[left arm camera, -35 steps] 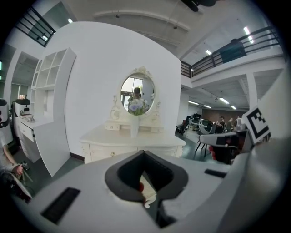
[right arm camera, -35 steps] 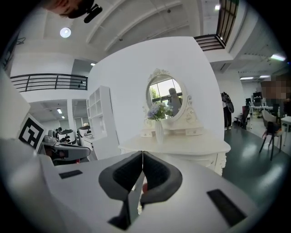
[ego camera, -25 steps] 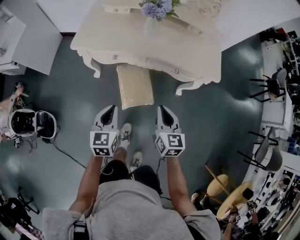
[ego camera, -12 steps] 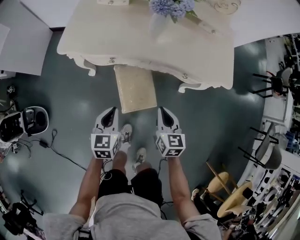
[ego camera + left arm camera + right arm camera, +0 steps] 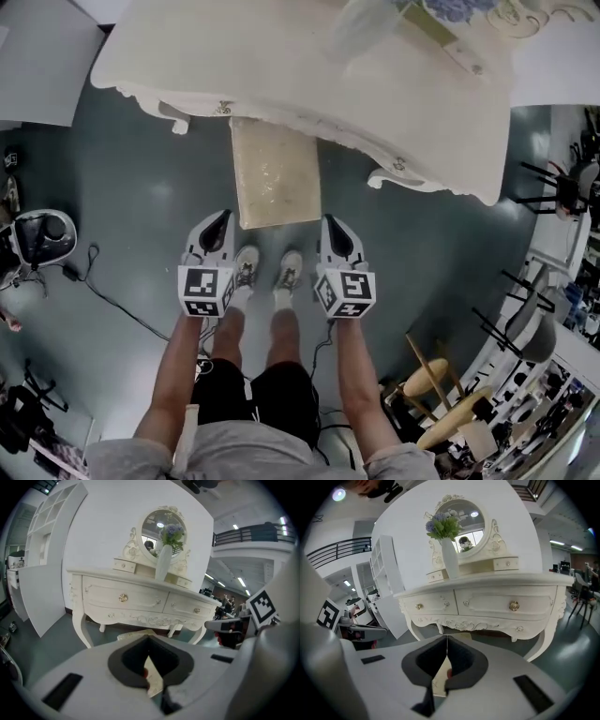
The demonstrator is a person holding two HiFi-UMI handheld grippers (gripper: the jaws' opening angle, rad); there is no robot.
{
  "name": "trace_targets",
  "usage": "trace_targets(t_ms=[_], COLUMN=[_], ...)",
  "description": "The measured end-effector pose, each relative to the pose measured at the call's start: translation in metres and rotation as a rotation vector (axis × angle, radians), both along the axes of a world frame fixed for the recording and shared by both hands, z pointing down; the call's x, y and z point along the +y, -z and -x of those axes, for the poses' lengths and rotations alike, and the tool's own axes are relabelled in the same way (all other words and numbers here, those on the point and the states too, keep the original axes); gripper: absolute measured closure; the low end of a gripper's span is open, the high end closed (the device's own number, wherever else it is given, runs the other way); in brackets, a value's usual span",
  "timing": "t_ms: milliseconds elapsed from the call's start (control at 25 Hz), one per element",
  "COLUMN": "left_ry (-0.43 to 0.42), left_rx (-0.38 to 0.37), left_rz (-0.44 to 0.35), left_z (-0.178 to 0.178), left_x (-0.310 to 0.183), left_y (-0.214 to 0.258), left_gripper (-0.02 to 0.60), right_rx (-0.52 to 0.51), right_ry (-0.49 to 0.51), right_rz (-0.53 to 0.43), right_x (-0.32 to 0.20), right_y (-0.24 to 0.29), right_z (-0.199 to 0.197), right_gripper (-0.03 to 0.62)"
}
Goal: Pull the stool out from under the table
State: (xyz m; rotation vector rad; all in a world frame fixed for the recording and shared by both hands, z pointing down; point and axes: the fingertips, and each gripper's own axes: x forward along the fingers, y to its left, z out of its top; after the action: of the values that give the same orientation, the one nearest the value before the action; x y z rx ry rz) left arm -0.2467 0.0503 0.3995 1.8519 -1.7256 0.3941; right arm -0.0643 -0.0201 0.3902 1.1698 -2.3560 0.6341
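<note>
Right, closest in: the person's two shoes (image 5: 247, 267) stand side by side on the dark green floor (image 5: 141, 187), just short of the stool (image 5: 274, 173). Flanking them are the left gripper (image 5: 223, 216) and the right gripper (image 5: 328, 220), one off each near corner of the stool, both angled forward and down toward it. Jaws on the left are pressed tight together with nothing between them. Jaws on the right, same story: the pads meet in one thin line, empty. Neither gripper touches the stool.

Now the stool itself. It has a rectangular cream cushion with a textured top. Its near end is out in the open on the floor, and its far end is tucked beneath the front edge of the table (image 5: 281, 66). From the gripper views only a sliver of cushion shows, low and beyond the closed tips.

Over the stool's far end stands the white table, with its carved, curved legs (image 5: 394, 178) either side of the stool and two drawers with gold knobs (image 5: 514, 605) above it. On top, past the stool, there's a tall white vase (image 5: 450, 559) of lilac flowers (image 5: 443, 524). Behind that, an oval mirror (image 5: 464, 520) in a scrolled frame stands against the white wall.

Left of the stool, a black cable (image 5: 112, 300) trails over the floor. Well to its right stand dark chairs (image 5: 542, 337).
</note>
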Motion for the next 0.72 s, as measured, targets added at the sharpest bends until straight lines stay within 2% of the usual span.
trace_targets(t_ms=[160,400,560,640,720], left_ry=[0.019,0.063,0.074,0.066,0.076], left_rx=[0.003,0.071,0.103,0.146,0.183], left_rz=[0.023,0.089,0.089,0.093,0.103], left_z=[-0.001,-0.003,-0.006,-0.010,-0.012], left_x=[-0.005,-0.010,-0.018,-0.021,-0.023], left_y=[-0.043,-0.104,-0.132,-0.146,-0.161], left_gripper=[0.580,0.578,0.563,0.511,0.445], right_rx=[0.023,0.036,0.031,0.008,-0.002], right_ry=[0.030,0.081,0.145,0.180,0.208], right_rz=[0.017,0.061,0.098,0.130,0.146], right_x=[-0.011,-0.024,-0.030,-0.032,-0.036], right_y=[-0.046,-0.106,-0.134,-0.146,-0.158], right_z=[-0.007,-0.013,-0.009,-0.004,0.000], right_gripper=[0.580,0.580,0.569,0.457,0.426])
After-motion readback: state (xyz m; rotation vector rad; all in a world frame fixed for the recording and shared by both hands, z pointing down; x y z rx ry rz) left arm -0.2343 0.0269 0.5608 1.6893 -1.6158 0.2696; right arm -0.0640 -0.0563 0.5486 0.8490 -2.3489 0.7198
